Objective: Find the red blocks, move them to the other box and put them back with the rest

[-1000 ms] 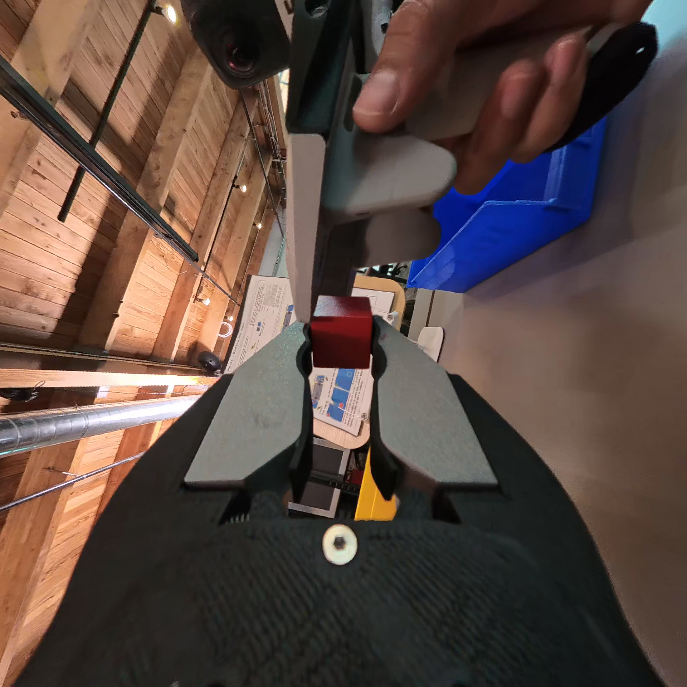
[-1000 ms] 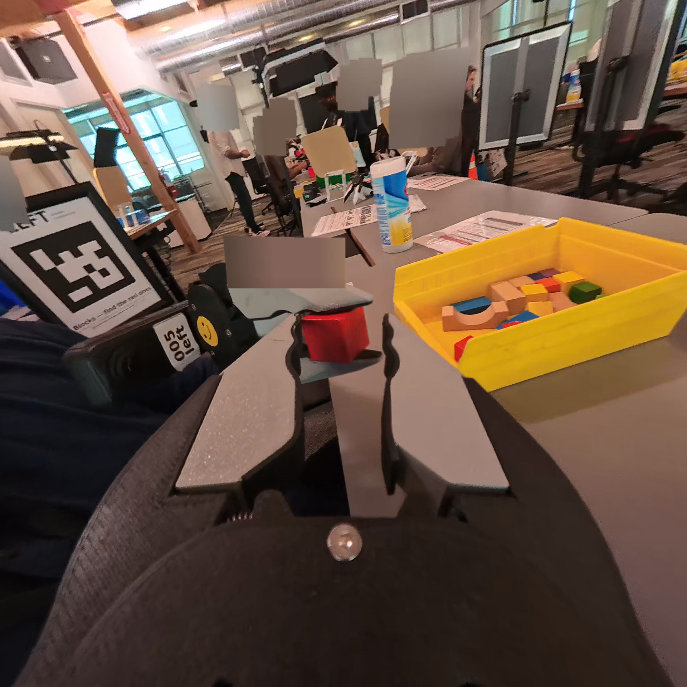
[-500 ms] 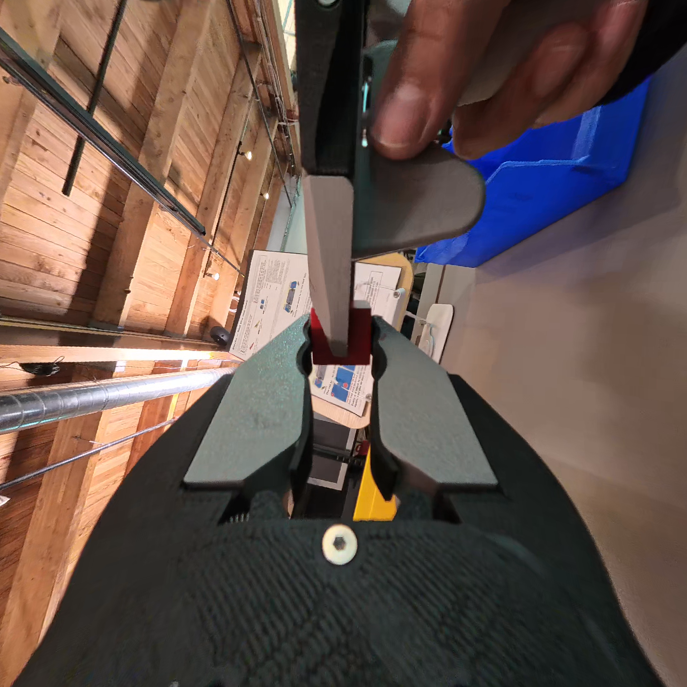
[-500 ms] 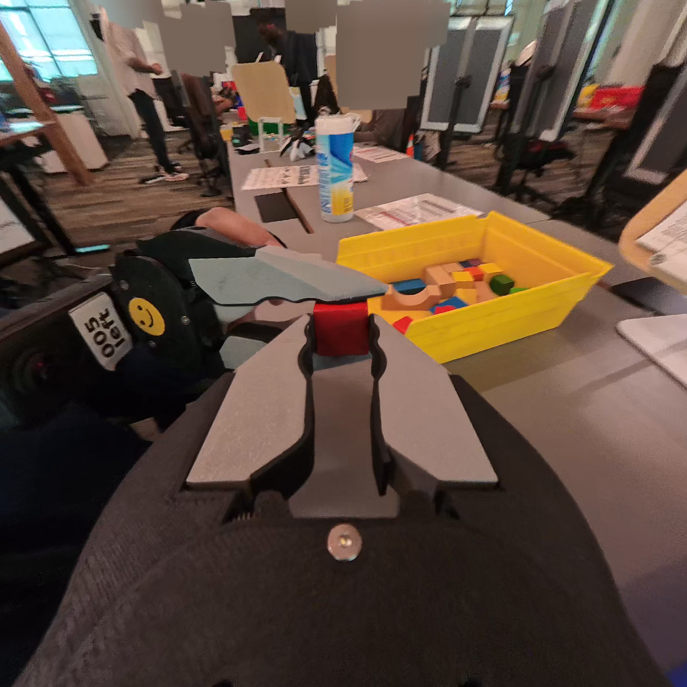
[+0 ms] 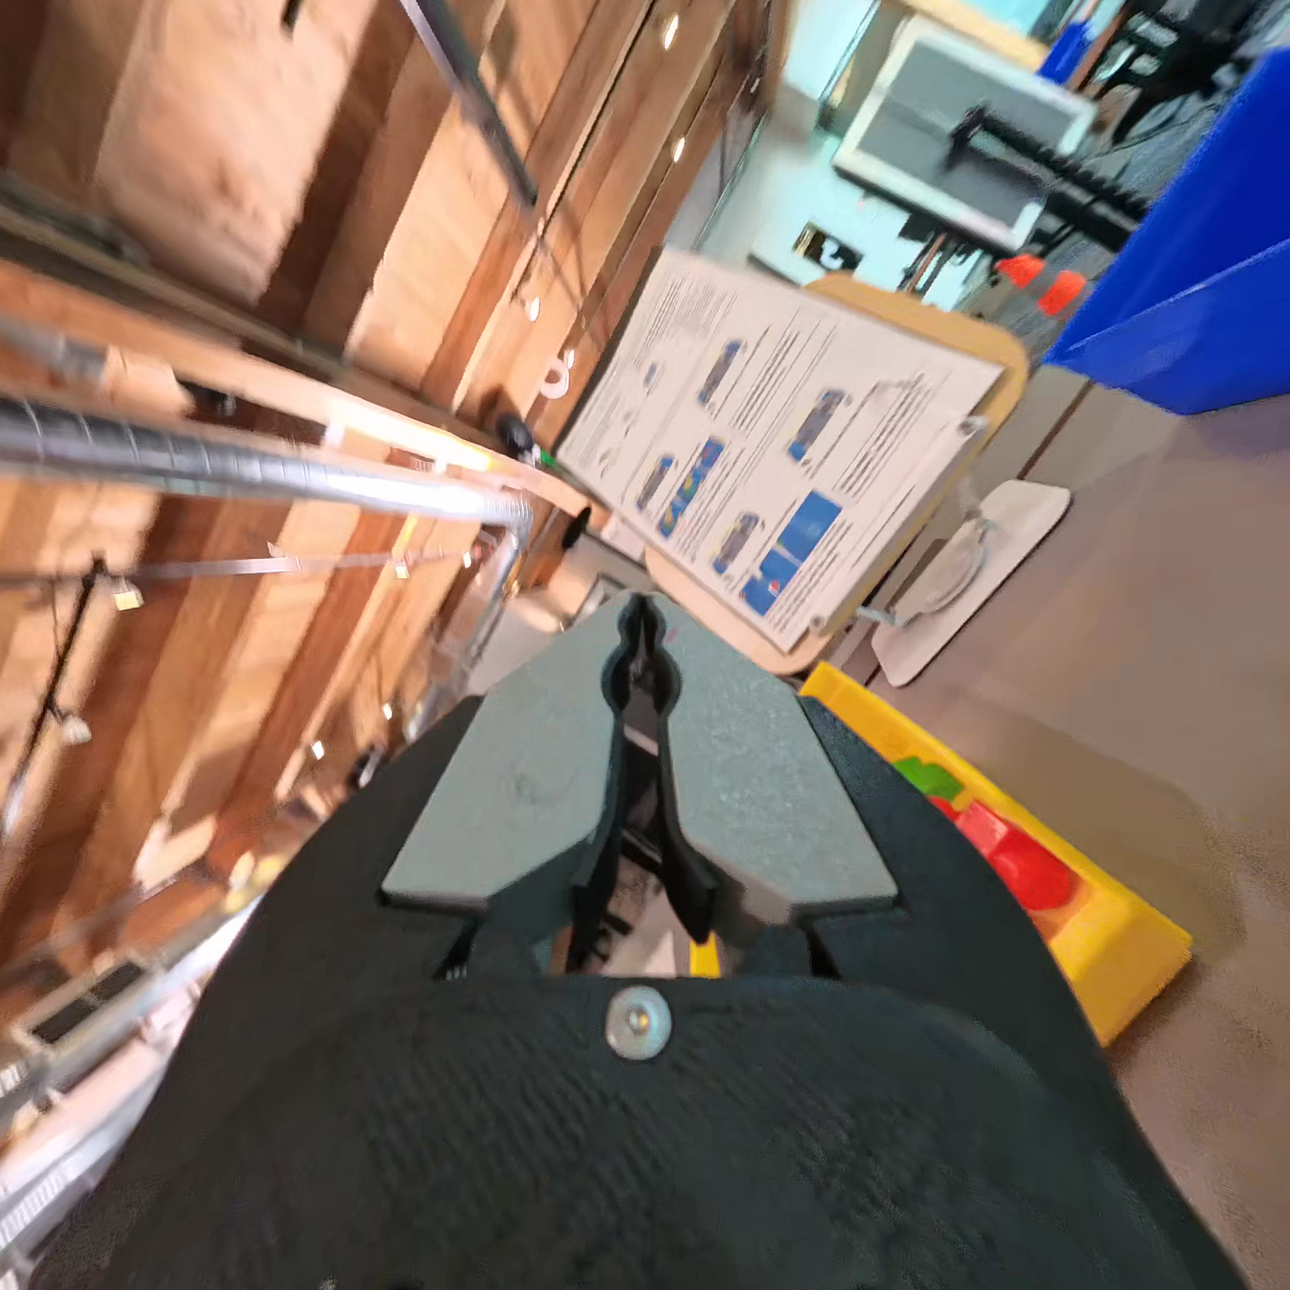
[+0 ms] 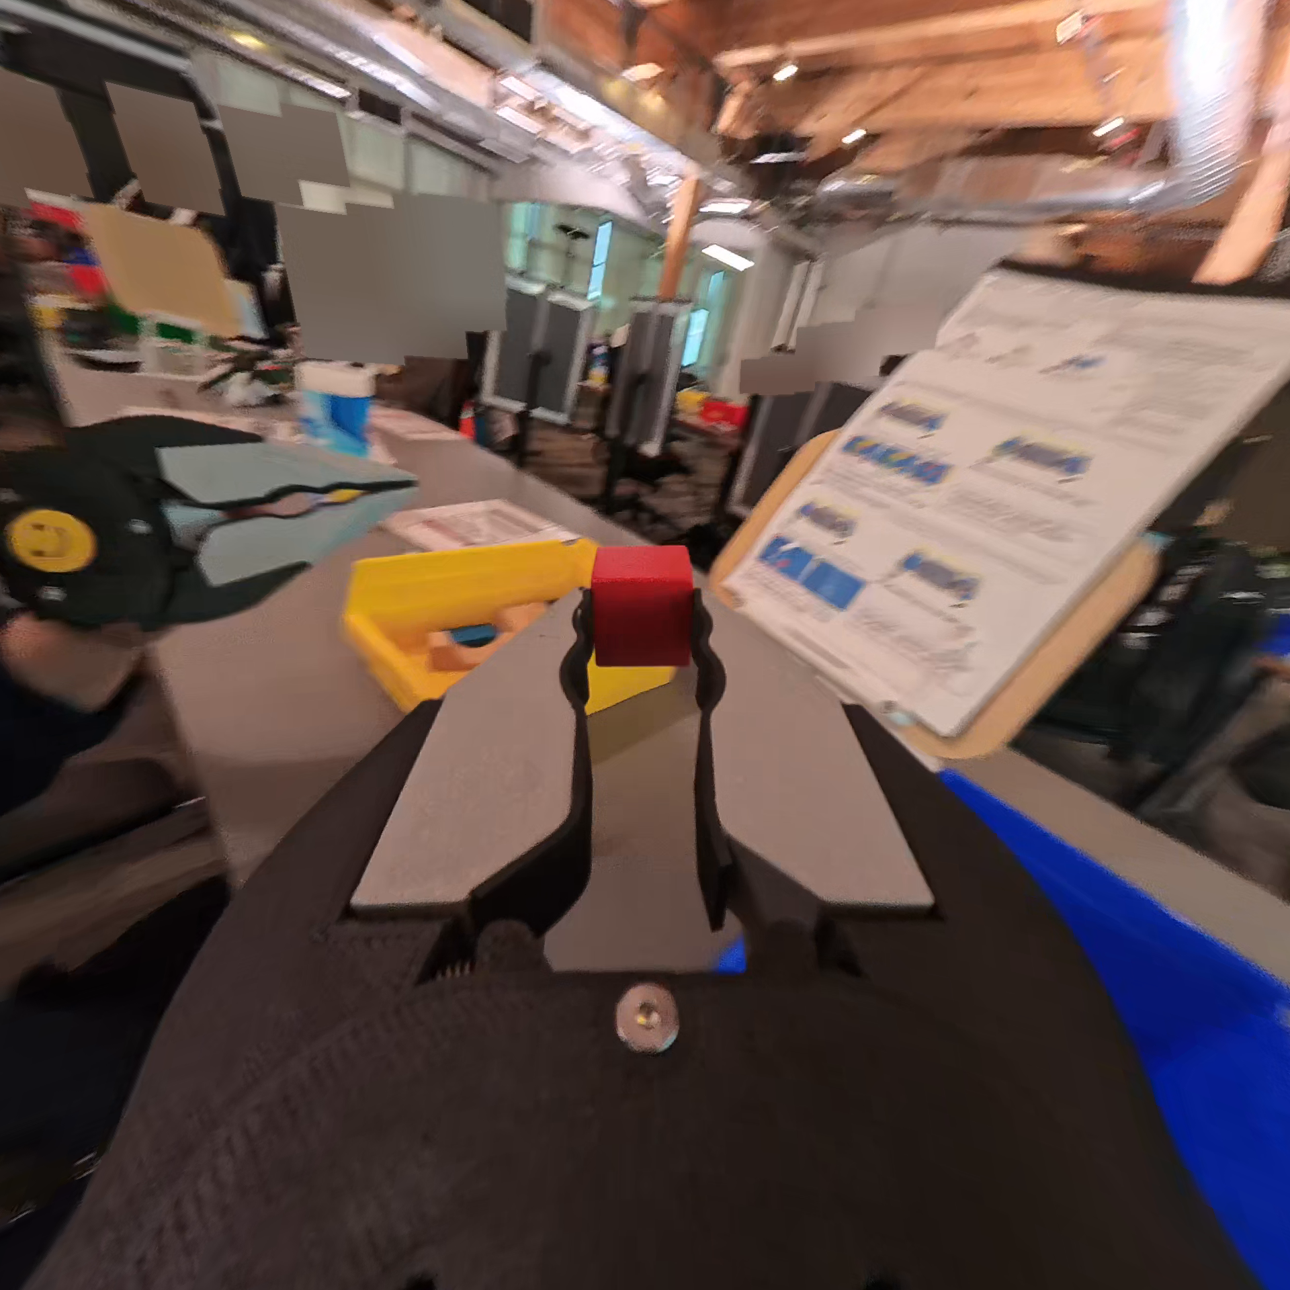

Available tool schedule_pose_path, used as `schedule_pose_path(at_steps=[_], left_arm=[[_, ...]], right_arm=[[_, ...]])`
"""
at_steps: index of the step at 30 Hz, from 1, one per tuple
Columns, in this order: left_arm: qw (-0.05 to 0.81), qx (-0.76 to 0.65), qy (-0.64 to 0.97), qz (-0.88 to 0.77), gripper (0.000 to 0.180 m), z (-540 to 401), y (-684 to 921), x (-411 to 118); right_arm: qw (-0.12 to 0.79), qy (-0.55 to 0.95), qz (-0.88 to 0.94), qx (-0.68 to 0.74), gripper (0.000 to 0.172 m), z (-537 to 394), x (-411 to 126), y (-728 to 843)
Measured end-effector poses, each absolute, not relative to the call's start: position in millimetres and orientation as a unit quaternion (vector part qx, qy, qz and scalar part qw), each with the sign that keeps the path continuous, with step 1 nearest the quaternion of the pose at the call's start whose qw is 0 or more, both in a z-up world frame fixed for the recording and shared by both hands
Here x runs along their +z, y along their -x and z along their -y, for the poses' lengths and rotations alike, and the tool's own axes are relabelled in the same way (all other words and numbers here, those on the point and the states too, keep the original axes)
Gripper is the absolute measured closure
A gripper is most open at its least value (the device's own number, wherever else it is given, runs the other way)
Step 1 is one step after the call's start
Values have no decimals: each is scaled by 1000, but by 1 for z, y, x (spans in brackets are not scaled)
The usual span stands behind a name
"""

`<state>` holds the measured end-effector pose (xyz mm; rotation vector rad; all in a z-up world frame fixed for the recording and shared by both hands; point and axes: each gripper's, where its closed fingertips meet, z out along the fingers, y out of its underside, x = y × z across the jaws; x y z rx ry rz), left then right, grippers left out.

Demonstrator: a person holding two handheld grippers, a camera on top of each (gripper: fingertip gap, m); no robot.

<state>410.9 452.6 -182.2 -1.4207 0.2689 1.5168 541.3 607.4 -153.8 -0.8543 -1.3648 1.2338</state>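
- A red cube block (image 6: 641, 606) sits clamped between the two fingers of the right gripper (image 6: 641, 614), with both dark pads pressed against its sides, raised above the grey table (image 6: 265, 670).
- Behind that block, in the right wrist view, stands a yellow bin (image 6: 447, 593) on the table; a tan arch block (image 6: 475, 639) and a blue block (image 6: 469, 634) show inside it.
- The left gripper (image 5: 639, 614) has its fingers brought together at the tips with nothing between them; in the right wrist view the same gripper (image 6: 401, 485) hangs in the air to the left, above the table, with a yellow smiley sticker (image 6: 49, 541) on its body.
- In the left wrist view, the yellow bin (image 5: 1089, 935) lies just beside the left gripper on its right, holding red blocks (image 5: 1012, 858) and a green block (image 5: 925, 775).
- A blue bin (image 5: 1200, 293) stands farther along the table in the left wrist view; its rim (image 6: 1117, 928) runs along the lower right of the right wrist view.
- A wooden board with printed instruction sheets (image 6: 977, 530) leans upright near the yellow bin.
- Both views are motion-blurred.
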Motion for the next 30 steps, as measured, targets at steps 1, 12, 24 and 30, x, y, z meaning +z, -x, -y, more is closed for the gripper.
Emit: schedule_pose_path(at_steps=[1, 12, 24, 30], left_arm=[[504, 616, 600, -83, 180, -446, -399, -181], [512, 539, 669, 7, 180, -423, -358, -192], [492, 521, 697, -2, 180, -433, -357, -208], [506, 505, 699, -1, 180, -433, -359, -207]], right_arm=[[562, 367, 551, 496, 148, -627, -147, -548], [431, 624, 572, 311, 147, -781, -284, -509], [624, 614, 452, 169, 145, -836, -287, -471], [523, 594, 526, 313, 112, -782, -272, -479]])
